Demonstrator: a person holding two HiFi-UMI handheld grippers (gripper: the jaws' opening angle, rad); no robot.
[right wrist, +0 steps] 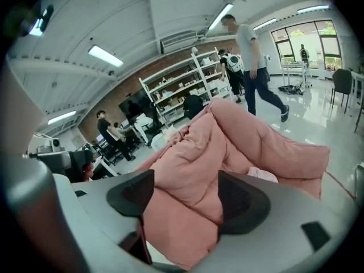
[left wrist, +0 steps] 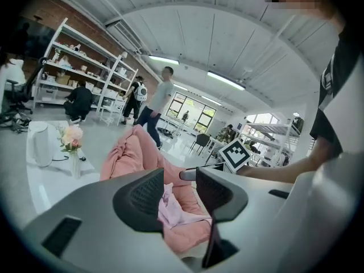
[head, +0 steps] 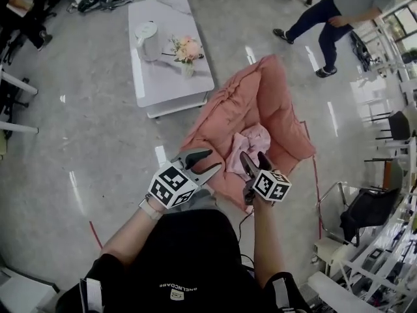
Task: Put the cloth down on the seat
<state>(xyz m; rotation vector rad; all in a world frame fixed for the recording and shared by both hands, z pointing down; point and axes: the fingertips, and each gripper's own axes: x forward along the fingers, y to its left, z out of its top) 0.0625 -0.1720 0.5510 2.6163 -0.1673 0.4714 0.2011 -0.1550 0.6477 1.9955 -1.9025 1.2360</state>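
A pale pink cloth (head: 251,142) lies crumpled on the cushion of the salmon-pink padded seat (head: 260,103). Both grippers hang just in front of the seat's near edge, apart from the cloth. My left gripper (head: 205,163) is open and holds nothing. My right gripper (head: 255,162) is open too, with nothing between its fingers. In the left gripper view the cloth (left wrist: 173,212) shows through the gap of the left gripper (left wrist: 181,195), on the seat (left wrist: 131,155). In the right gripper view the right gripper (right wrist: 185,201) frames the seat (right wrist: 227,147), with a bit of cloth (right wrist: 263,175) past the right jaw.
A white low table (head: 169,77) stands left of the seat with a white jug (head: 148,39) and a vase of flowers (head: 187,49). A person (head: 332,15) walks behind the seat. A dark chair (head: 368,207) and shelving stand at right. A red cable (head: 317,188) runs along the floor.
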